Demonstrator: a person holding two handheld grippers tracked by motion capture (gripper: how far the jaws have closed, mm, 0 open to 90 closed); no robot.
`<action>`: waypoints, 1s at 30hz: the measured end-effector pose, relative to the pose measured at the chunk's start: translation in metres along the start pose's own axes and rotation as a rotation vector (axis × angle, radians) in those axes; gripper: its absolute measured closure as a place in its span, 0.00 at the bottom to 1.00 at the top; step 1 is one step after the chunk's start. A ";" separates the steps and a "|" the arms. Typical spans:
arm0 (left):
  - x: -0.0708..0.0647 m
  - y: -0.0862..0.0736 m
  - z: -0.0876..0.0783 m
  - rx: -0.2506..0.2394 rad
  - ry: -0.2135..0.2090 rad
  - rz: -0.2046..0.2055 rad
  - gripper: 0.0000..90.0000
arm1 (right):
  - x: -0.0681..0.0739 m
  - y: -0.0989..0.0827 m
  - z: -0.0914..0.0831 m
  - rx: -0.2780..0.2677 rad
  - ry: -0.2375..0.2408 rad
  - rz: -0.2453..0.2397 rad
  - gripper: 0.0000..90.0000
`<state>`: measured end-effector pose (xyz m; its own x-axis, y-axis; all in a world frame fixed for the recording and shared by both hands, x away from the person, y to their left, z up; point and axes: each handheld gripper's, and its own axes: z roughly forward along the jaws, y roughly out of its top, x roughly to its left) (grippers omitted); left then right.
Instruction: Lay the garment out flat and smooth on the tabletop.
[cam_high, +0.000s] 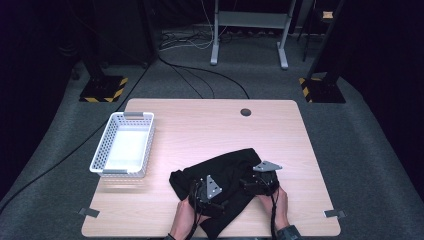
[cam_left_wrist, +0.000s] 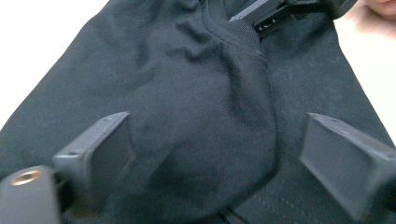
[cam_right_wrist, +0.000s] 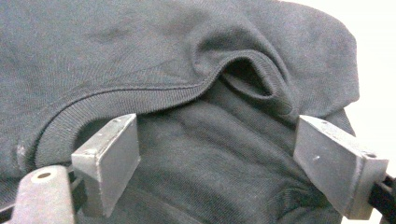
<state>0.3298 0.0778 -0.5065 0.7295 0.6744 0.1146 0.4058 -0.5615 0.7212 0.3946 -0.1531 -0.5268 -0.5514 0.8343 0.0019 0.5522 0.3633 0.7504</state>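
Basket (cam_high: 123, 145) sits at table's (cam_high: 210, 125) left, well apart from the work. Black shirt (cam_high: 222, 172) lies bunched at the near edge. Left gripper (cam_high: 220, 202) is over its near fold, jaws apart, a cloth hump between them, not pinched. Right gripper (cam_high: 248, 184) is at the ribbed collar (cam_right_wrist: 140, 100), jaws apart too. Best to seat both pads deep over one layer before closing, then lift evenly.

1. No text, label, brand, number or sign can be read in any view.
2. The black cloth (cam_high: 225, 175) bears no readable tag or print.
3. The white basket (cam_high: 125, 145), left of the cloth, carries no readable lettering.
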 end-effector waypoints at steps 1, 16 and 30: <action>-0.001 0.000 0.002 0.013 0.005 0.008 0.20 | 0.000 0.000 0.000 0.000 0.001 0.003 0.16; -0.006 0.002 0.005 0.020 0.022 0.090 0.83 | -0.006 -0.001 -0.003 -0.025 0.025 0.042 0.17; 0.004 0.013 -0.004 -0.007 0.055 0.143 0.94 | -0.011 -0.003 -0.006 -0.052 0.035 0.083 0.18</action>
<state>0.3357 0.0746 -0.4937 0.7485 0.6128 0.2534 0.2956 -0.6503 0.6998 0.3957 -0.1659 -0.5254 -0.5270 0.8453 0.0877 0.5639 0.2706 0.7803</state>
